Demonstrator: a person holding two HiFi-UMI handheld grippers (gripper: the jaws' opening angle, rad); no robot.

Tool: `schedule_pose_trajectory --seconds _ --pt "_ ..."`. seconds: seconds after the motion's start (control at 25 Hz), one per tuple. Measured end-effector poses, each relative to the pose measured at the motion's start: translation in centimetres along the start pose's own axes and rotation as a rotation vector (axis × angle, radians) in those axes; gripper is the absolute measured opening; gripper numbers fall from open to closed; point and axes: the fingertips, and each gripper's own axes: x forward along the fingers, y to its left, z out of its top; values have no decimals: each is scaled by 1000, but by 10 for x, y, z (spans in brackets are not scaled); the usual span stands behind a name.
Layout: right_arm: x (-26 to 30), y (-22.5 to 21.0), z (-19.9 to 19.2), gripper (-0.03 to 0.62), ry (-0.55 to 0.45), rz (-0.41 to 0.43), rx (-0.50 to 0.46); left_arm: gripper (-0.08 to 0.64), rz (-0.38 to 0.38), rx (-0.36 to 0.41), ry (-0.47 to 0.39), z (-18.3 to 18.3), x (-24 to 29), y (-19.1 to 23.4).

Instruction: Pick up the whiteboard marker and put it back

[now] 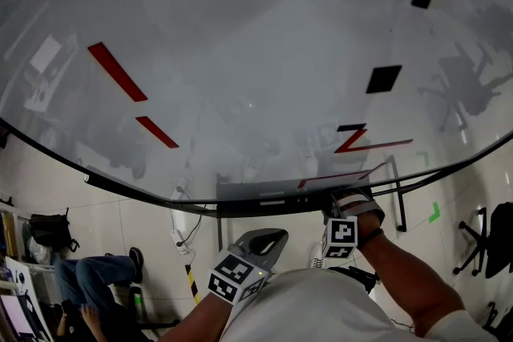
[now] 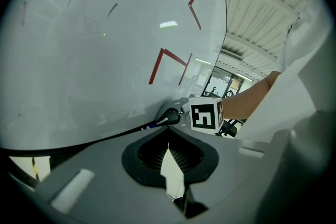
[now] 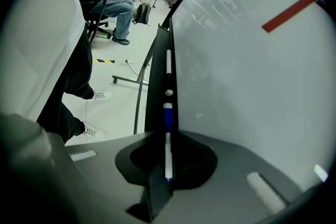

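Whiteboard marker point(image 3: 167, 144), white in the barrel with a blue cap, lies lengthwise along the dark tray point(image 3: 156, 81) at the foot of the whiteboard point(image 3: 252, 86), its cap pointing away down the ledge. The right tool point(image 3: 168, 136) is clenched on the white barrel, one jaw on each side of it. Whether the marker rests on the tray or sits a touch above it I cannot tell. Farther along the same tray are a small white round piece point(image 3: 169, 93) and a slim pen point(image 3: 168, 63), in line with the marker and apart from it. The left tool point(image 2: 168, 145) is held back from the tray, to the left of the right one, its jaws closed tip to tip with nothing between them. On the board are red strips point(image 1: 117, 71) and a black square point(image 1: 383, 78). A seated person point(image 3: 113, 8) shows beyond the tray's far end.
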Motion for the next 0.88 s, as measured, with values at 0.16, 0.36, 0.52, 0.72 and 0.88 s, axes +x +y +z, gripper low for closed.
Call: schedule_pose_trajectory --seconds 0.16,0.36,0.52,0.72,0.88 --pt "-9 -4 3 31 -10 -22 11 18 4 -16 -10 2 -2 2" --pt "-23 -10 4 31 -46 -40 75 18 7 -15 -6 1 -2 0" --pt "-38 -18 3 32 -128 -51 221 18 4 -16 -8 1 -2 -2" --pt "-50 -23 3 32 -177 -65 295 18 3 -6 -10 4 -2 -3" --pt "-57 -24 7 32 -229 -36 383 18 -2 1 -12 5 -2 -6"
